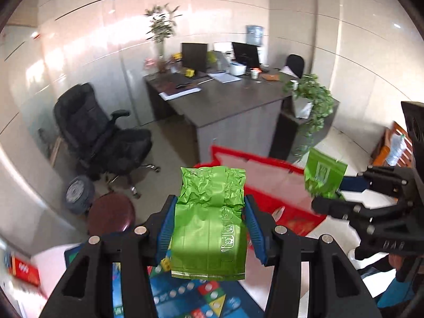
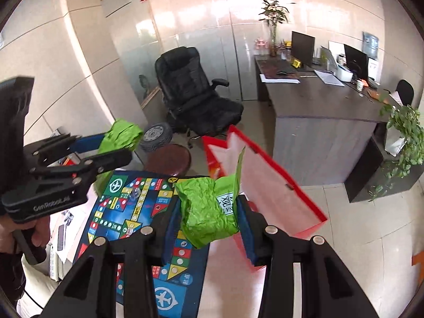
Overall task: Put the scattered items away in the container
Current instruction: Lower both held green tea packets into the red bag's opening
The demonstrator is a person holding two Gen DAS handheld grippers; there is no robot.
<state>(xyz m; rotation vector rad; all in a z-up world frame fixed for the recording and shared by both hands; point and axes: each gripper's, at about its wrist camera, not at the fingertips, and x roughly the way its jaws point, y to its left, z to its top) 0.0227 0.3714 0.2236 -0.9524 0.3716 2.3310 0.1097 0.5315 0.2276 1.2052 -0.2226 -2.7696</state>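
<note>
My left gripper (image 1: pixel 209 228) is shut on a green foil tea packet (image 1: pixel 209 222), held in the air above the table. My right gripper (image 2: pixel 209 220) is shut on a second, crumpled green packet (image 2: pixel 209 212). The right gripper also shows in the left wrist view (image 1: pixel 328 193) with its packet (image 1: pixel 322 172) near the open red bag (image 1: pixel 267 180). The left gripper shows in the right wrist view (image 2: pixel 114 145) with its packet (image 2: pixel 122 135). The red bag (image 2: pixel 265 182) stands open with a pale inside, just beyond both packets.
A blue board-game mat (image 2: pixel 127 206) lies on the white table with a small die (image 1: pixel 165 263). A round brown stool (image 2: pixel 168 160), a small tyre (image 2: pixel 156 139), a black office chair (image 2: pixel 196 100) and a grey desk (image 2: pixel 323 111) stand beyond.
</note>
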